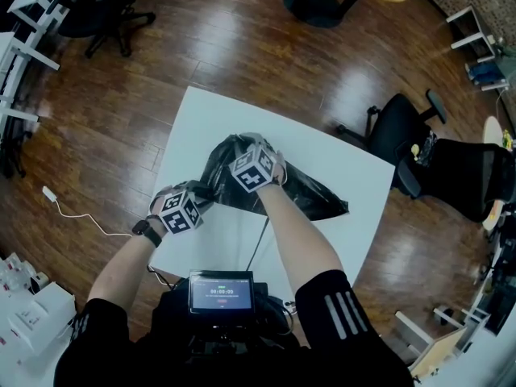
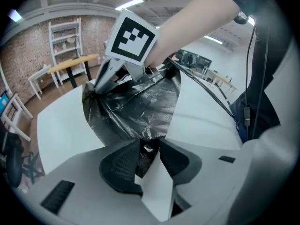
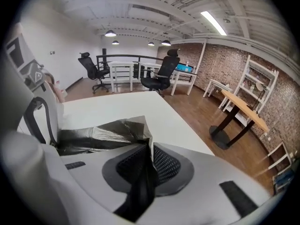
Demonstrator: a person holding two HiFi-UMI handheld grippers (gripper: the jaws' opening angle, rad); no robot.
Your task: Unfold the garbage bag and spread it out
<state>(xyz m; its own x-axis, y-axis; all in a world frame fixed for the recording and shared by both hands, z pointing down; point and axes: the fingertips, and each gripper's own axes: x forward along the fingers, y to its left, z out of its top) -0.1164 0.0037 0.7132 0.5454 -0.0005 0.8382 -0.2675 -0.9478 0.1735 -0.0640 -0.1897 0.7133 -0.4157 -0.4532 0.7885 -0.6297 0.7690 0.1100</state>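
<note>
On the white table (image 1: 201, 111), the garbage bag (image 1: 310, 196) lay bunched, only partly opened. The left gripper (image 2: 149, 146) and right gripper (image 3: 150, 151) each pinched its film; spreading flat evidently remained.

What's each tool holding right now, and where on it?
Both grip the black garbage bag: the left tool pinches a bunched edge at its near-left end, the right tool a fold of film further along.
</note>
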